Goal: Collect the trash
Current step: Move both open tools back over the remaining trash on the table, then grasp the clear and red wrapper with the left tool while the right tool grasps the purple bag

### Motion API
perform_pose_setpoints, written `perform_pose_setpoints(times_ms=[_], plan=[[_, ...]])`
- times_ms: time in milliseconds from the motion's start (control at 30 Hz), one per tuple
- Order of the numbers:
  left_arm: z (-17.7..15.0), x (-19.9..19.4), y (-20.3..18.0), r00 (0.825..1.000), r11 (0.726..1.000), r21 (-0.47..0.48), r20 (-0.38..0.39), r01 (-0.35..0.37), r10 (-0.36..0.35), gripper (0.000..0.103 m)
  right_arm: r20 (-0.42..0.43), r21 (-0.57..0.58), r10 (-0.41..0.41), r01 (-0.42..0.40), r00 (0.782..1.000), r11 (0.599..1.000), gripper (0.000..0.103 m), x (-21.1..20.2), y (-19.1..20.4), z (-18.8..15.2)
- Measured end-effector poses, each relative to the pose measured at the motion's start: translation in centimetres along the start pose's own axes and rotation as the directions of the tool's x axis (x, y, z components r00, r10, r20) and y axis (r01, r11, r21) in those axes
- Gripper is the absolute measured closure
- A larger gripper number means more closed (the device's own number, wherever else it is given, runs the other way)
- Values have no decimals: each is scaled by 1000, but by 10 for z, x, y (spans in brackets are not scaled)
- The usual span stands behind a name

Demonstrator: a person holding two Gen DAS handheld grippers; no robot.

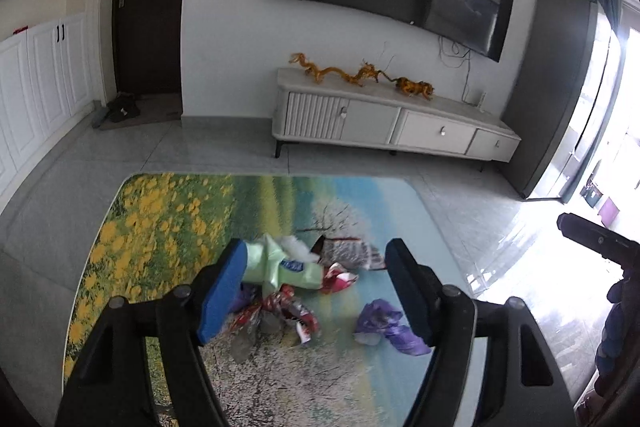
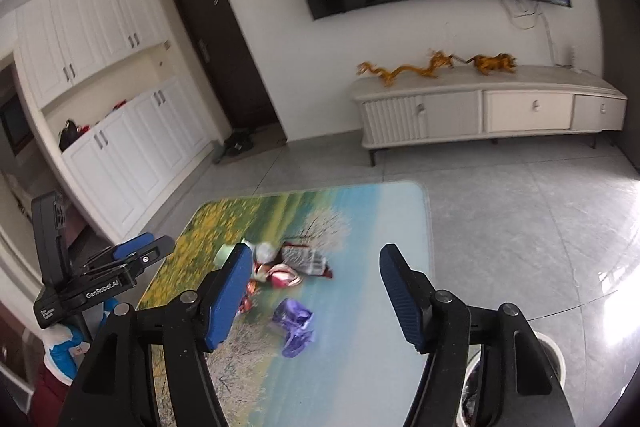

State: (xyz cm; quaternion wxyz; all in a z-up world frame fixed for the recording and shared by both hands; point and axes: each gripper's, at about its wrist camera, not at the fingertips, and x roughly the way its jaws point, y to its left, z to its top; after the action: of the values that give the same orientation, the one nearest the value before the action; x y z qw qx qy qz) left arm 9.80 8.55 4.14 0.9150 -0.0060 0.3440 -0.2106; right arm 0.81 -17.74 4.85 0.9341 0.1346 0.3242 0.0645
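Trash lies on a table with a landscape print. In the left wrist view there is a light green packet, a red and white wrapper, a crumpled red and silver wrapper, a grey patterned wrapper and a purple wrapper. My left gripper is open above the pile, empty. In the right wrist view my right gripper is open and empty above the purple wrapper; the table, the red wrapper and the left gripper also show.
A white trash bin stands on the floor to the right of the table, partly hidden by my right gripper. A white TV cabinet with orange dragon ornaments stands against the far wall under a TV. White cupboards line the left.
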Motion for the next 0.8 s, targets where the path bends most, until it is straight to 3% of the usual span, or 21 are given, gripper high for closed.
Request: perform_pose_setpoints(times_ms=[167, 400, 800], plan=[[-26, 43, 13, 995, 1000, -17, -97, -18, 17, 32, -112, -23, 37, -40, 993, 999, 37, 53, 7, -18], [-48, 90, 19, 985, 998, -40, -163, -55, 48, 32, -265, -40, 68, -81, 962, 996, 35, 117, 1, -51], [-77, 116, 28, 977, 994, -77, -204, -82, 65, 32, -379, -57, 99, -130, 920, 990, 33, 166, 3, -80]])
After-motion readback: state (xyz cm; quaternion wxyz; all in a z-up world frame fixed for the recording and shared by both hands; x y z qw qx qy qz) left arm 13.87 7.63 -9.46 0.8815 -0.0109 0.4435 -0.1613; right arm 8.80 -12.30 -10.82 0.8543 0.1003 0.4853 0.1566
